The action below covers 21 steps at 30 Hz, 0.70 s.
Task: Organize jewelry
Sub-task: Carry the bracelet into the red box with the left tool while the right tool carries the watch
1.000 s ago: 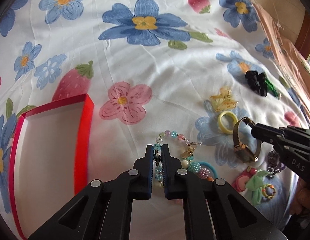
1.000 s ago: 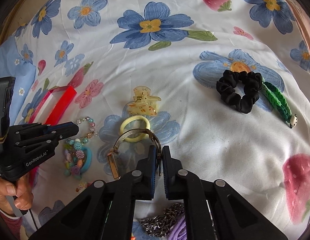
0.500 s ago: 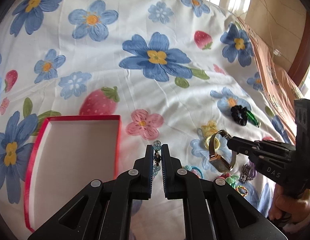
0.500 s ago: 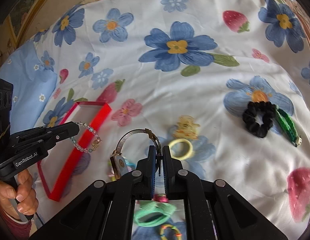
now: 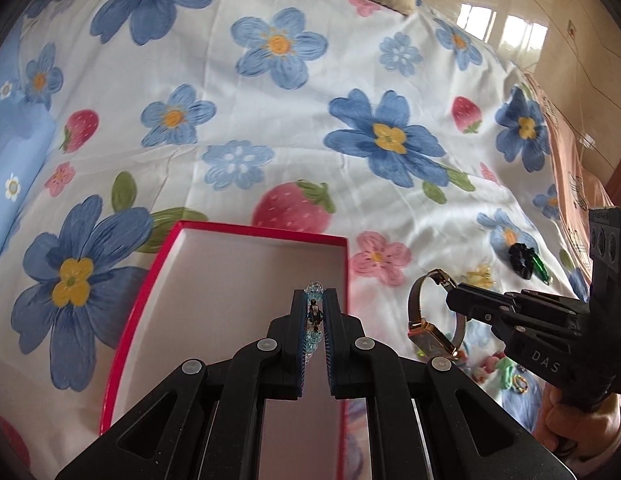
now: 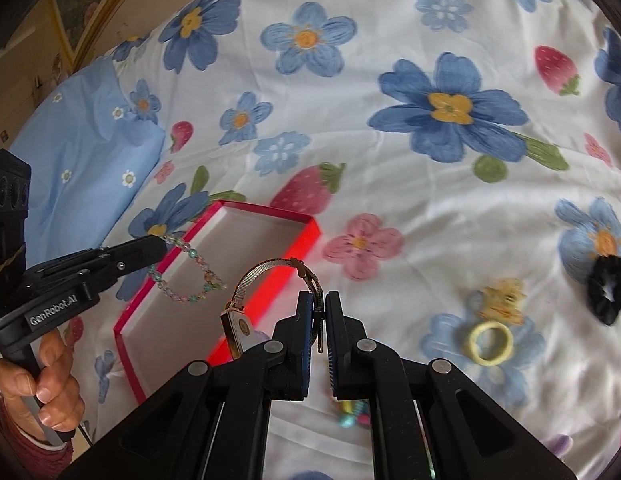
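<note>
My left gripper is shut on a pastel beaded bracelet, held above the open red box with a white inside. From the right wrist view that bracelet dangles in a loop over the box from the left gripper. My right gripper is shut on the mesh band of a gold wristwatch, which hangs just right of the box. The left wrist view shows the watch hanging from the right gripper.
On the flowered bedsheet to the right lie a black scrunchie, a yellow hair ring, a yellow claw clip and several small colourful pieces. A blue pillow lies at the left. A person's hands hold both grippers.
Both grippers rose and moved left toward the box, lifting the bracelet and the watch off the sheet. The bracelet now hangs over the box, and the other jewelry lies farther right.
</note>
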{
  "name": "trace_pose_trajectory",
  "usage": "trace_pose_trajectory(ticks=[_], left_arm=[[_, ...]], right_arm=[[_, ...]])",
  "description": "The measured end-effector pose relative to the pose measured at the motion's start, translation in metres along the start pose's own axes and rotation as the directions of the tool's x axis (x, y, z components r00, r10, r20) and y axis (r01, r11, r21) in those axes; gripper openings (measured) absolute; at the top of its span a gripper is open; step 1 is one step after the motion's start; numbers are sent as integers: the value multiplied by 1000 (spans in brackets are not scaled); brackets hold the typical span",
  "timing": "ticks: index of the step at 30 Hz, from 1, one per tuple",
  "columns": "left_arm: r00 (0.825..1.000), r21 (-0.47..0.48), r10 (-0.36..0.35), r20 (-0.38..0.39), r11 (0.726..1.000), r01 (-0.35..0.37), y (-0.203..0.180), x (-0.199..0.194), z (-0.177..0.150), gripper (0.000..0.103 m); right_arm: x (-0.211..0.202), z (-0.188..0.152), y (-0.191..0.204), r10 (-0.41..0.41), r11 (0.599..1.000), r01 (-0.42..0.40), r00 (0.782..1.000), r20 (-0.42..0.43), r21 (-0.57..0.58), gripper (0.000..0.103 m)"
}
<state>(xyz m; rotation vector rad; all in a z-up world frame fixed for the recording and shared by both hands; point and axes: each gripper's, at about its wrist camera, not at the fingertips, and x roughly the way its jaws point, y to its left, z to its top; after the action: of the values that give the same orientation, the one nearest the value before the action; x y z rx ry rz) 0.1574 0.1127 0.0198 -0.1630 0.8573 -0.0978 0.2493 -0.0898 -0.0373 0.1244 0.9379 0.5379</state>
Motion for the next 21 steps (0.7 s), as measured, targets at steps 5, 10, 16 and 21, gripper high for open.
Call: trace_pose_trajectory(ticks=[5,10,16,21], left_arm=[[1000,-35,22,-8,999,-22,21,10,5,7],[999,-87,24,-25,996,-26,47,34,11,7],[998,-152,40,-50,987,-47,80,63,11,7],[994,-192,61,-89,978,-77,101,84,3,7]], right_arm=[[30,12,25,33,999,-34,999,-30,-38,6],[62,22,45,56,996,-60,997,-60,-59,6],[101,25,56,65,995,-73,991,-113,-68,6],[126,23,61,51,994,-65,986,-161,-82,6]])
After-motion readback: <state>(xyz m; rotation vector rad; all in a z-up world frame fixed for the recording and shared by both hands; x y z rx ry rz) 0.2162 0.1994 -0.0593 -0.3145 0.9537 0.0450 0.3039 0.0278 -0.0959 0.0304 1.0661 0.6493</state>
